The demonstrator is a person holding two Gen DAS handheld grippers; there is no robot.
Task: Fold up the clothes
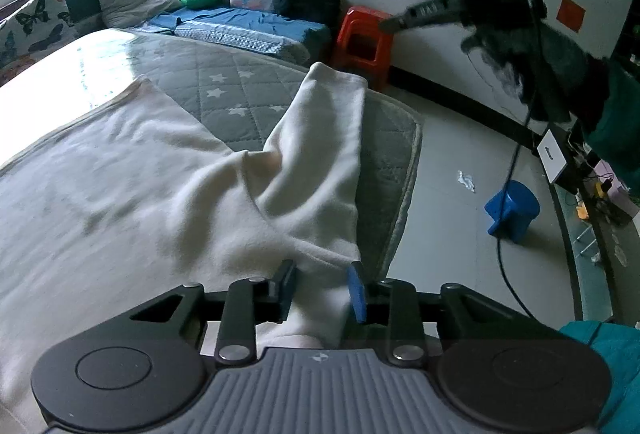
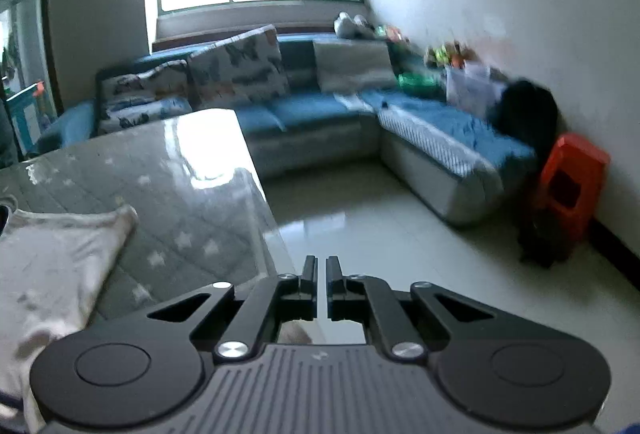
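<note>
A cream-white garment (image 1: 160,186) lies spread on a grey quilted star-patterned mat (image 1: 240,82). One sleeve (image 1: 324,138) runs up toward the mat's far right corner. My left gripper (image 1: 322,292) has its blue-padded fingers on either side of a bunched fold of the garment near its near edge, with the cloth between them. In the right wrist view the garment (image 2: 52,266) lies at the left on the mat (image 2: 172,202). My right gripper (image 2: 321,274) is shut and empty, held off the mat's right edge over the floor. It also shows, blurred, in the left wrist view (image 1: 432,12).
A blue sofa (image 2: 400,118) with cushions, toys and a plastic box runs along the window and wall. A red stool (image 2: 568,178) stands by the wall. A blue stool (image 1: 512,210) and a black cable (image 1: 508,194) are on the tiled floor.
</note>
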